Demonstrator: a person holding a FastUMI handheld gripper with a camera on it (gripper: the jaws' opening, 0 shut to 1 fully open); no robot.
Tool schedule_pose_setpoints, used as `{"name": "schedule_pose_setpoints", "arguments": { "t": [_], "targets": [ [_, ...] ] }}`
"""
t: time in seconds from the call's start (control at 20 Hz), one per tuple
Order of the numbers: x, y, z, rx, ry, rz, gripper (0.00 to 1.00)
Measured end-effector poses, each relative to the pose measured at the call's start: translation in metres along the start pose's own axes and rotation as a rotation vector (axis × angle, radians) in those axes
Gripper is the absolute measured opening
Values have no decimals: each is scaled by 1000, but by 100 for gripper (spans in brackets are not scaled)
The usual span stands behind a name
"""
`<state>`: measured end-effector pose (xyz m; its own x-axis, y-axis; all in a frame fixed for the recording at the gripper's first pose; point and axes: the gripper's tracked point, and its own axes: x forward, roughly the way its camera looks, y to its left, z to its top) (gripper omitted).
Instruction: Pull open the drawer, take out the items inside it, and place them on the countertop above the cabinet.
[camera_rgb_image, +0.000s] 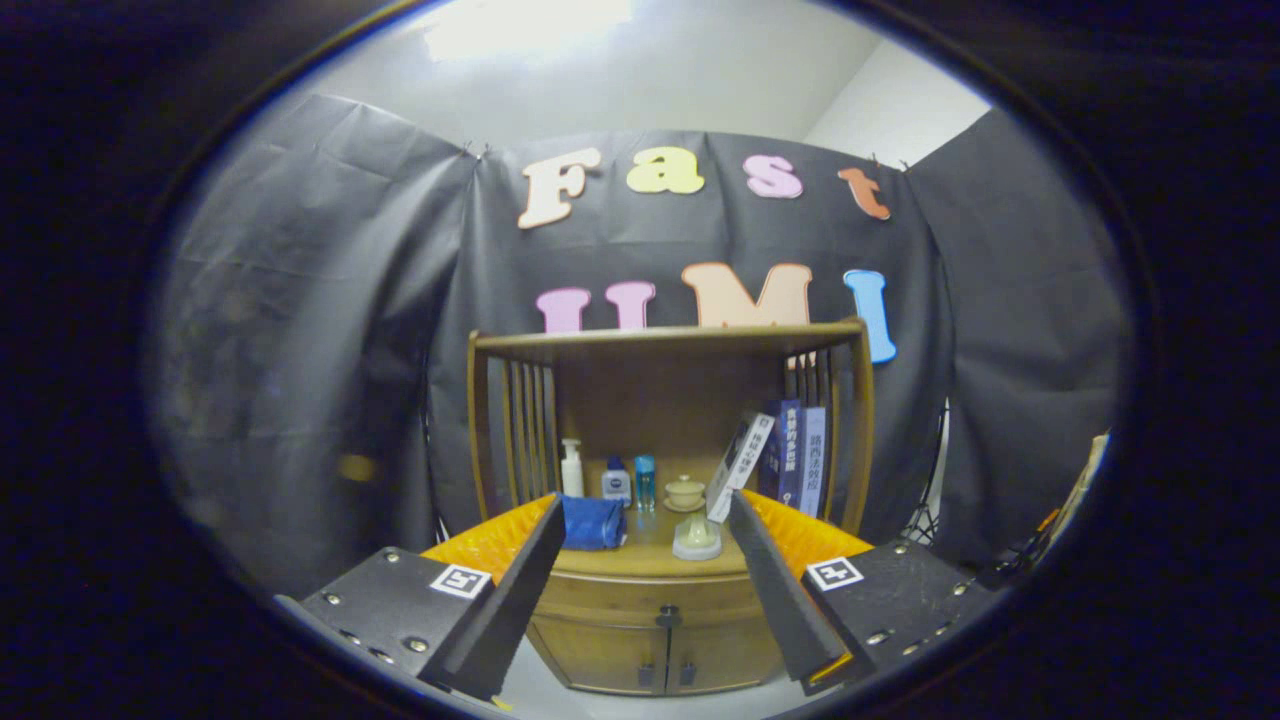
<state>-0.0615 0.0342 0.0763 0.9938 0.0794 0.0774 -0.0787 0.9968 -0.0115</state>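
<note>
A wooden cabinet (655, 610) with a shelf frame on top stands beyond my fingers. Its drawer front (640, 592) is closed under the countertop (650, 555), with two small doors (655, 655) below. On the countertop lie a folded blue cloth (592, 522) by my left finger and a pale round dispenser (697, 538) near my right finger. My gripper (645, 515) is open, fingers wide apart, held back from the cabinet with nothing between them.
At the back of the countertop stand a white bottle (571, 467), a small blue-and-white bottle (616, 482), a blue bottle (645, 482), a lidded cup (685, 491) and several books (790, 455), one leaning. Black cloth walls surround the cabinet.
</note>
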Motion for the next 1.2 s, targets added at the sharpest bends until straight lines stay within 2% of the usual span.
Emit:
{"name": "schedule_pose_setpoints", "arguments": {
  "t": [0.1,0.25,0.5,0.8,1.2],
  "targets": [
    [-15,-8,21,3,-44,-16,99],
    [-25,-6,27,20,-62,-4,99],
    [-24,-10,16,-33,-29,-24,99],
    [-13,-7,-5,-6,16,-24,99],
    [-12,-10,-7,15,19,-32,99]
  ]
}}
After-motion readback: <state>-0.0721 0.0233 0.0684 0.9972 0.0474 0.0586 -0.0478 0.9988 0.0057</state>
